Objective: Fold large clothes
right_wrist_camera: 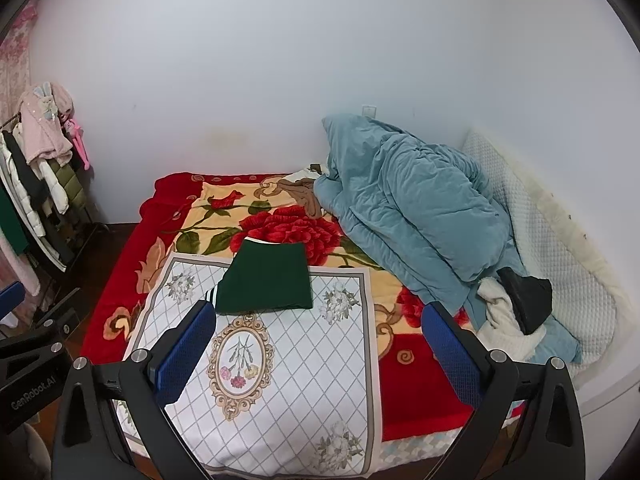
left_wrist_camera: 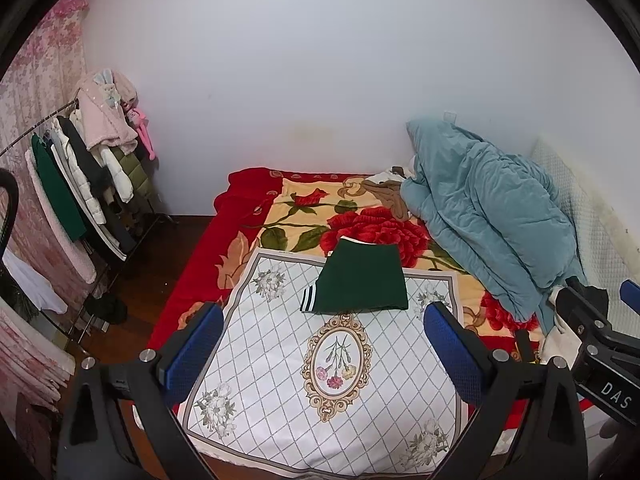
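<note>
A dark green garment lies folded into a neat rectangle on a white floral cloth on the bed; a black-and-white striped cuff sticks out at its left. It also shows in the right wrist view on the same cloth. My left gripper is open and empty, held above the cloth in front of the garment. My right gripper is open and empty, also short of the garment. The right gripper's body appears at the right edge of the left wrist view.
A red rose blanket covers the bed. A crumpled teal duvet lies at the right with a white and black garment pile beside it. A clothes rack with hanging coats stands at the left against the wall.
</note>
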Motion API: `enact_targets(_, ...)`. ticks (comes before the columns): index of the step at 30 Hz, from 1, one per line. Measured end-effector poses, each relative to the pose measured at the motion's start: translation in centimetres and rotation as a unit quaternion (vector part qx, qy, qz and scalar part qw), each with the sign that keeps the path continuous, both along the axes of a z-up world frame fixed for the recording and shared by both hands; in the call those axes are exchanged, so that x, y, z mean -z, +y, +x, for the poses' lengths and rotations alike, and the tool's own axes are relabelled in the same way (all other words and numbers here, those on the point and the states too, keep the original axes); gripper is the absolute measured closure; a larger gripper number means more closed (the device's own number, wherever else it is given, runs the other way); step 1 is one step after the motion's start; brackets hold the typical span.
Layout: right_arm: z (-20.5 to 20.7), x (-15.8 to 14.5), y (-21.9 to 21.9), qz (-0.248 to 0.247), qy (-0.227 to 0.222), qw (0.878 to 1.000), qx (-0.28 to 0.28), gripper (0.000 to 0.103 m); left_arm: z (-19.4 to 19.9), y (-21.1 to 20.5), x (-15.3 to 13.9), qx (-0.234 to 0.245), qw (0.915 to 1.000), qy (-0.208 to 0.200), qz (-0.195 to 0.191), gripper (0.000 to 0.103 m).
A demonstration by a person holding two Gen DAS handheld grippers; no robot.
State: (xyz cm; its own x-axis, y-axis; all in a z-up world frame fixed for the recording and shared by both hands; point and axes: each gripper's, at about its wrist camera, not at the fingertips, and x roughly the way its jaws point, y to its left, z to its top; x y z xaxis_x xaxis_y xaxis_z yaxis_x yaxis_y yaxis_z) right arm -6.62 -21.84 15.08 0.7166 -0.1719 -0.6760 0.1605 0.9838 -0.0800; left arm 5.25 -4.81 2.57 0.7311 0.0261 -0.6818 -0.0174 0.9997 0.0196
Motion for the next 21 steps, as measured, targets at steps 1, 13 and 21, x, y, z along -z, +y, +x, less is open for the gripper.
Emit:
enact_targets(1, 0.15, -0.01, -0.13, 0.0, 0.001, 1.0, -0.001, 0.0, 0.1, 0.02, -0.06, 0.0, 1.0, 0.0, 0.0, 0.0)
enact_targets(13, 0.19, 0.22, -0.13, 0.003, 0.002, 1.0, -0.003, 0.0, 0.16, 0.05, -0.27, 0.001, 1.0, -0.001, 0.003, 0.0)
enact_targets(21, 0.36, 0.57, 0.27, 0.002, 0.003, 1.0, -0.003, 0.0, 0.51, 0.26, -0.51, -0.004, 1.0, -0.002, 0.005, 0.0)
